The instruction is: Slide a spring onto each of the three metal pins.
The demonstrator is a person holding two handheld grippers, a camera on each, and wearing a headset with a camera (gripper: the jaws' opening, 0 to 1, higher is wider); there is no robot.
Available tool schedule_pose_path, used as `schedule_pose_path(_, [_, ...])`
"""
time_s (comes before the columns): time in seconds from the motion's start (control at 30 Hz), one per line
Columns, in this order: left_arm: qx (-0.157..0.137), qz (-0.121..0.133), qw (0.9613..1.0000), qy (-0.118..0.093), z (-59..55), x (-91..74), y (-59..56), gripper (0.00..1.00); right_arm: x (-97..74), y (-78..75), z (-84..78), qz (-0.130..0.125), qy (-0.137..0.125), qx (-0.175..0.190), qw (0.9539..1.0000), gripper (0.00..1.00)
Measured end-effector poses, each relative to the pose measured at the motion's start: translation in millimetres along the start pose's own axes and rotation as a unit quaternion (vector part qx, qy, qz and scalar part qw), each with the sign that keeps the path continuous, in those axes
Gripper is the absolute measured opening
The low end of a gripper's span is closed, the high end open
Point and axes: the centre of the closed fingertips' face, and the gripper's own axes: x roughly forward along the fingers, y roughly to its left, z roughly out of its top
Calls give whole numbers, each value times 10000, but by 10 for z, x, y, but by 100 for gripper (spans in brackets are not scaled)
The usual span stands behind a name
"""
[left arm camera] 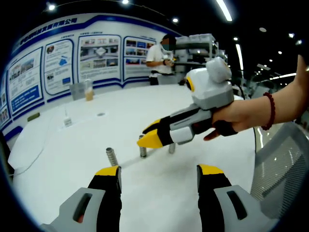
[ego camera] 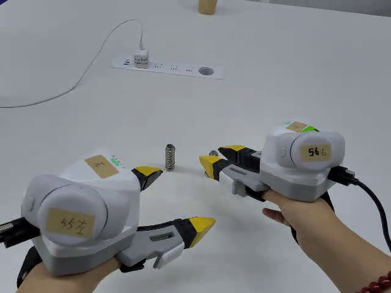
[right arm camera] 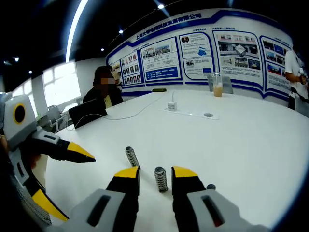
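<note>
Two claws over a white table [ego camera: 275,79]. Head view: the left claw [ego camera: 176,198] is low at the near left, with its yellow-tipped jaws spread wide and nothing between them. The right claw [ego camera: 221,157] is at the right with its jaws a little apart. Its tips are at pin B [ego camera: 212,152], which is mostly hidden behind them. Pin A [ego camera: 170,157] stands upright between the two claws, clear of both, with a spring [ego camera: 170,160] coiled round it. A power strip [ego camera: 168,67] with a white charger [ego camera: 141,58] lies well beyond, and a cup [ego camera: 208,6] stands at the far edge. Left gripper view: the left claw [left arm camera: 159,171] has its jaws wide apart and holds nothing. Three pins stand upright in a row ahead. Pin A [left arm camera: 112,157] is on the left, spring visible. Pin B [left arm camera: 143,151] is in the middle, just under the tips of the right claw [left arm camera: 149,134]. Pin C [left arm camera: 172,147] is on the right, too small to tell whether it carries a spring. A standing person [left arm camera: 159,50] is at the far side of the table. Right gripper view: the right claw [right arm camera: 157,173] has its jaws narrowly apart. Pin B [right arm camera: 161,179], spring on it, stands in the gap, and contact cannot be told. Pin A [right arm camera: 131,156] with its spring is further off to the left. The dark top of pin C [right arm camera: 210,186] shows just beside the right-hand jaw. The left claw [right arm camera: 77,188] is at the left edge, spread open. A seated person [right arm camera: 104,92] is beyond.
</note>
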Motion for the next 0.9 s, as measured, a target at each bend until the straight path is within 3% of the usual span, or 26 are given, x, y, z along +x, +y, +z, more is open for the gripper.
schedule_pose_path(0.43, [102,-66,9999,-30,36,27,-65,66,-275,-8,178,103,-162,228,9996,39])
schedule_pose_path(0.9, [470,-276,9985,51,34,131,-209,64,-583,-89,179,108,-168,362,9991,49])
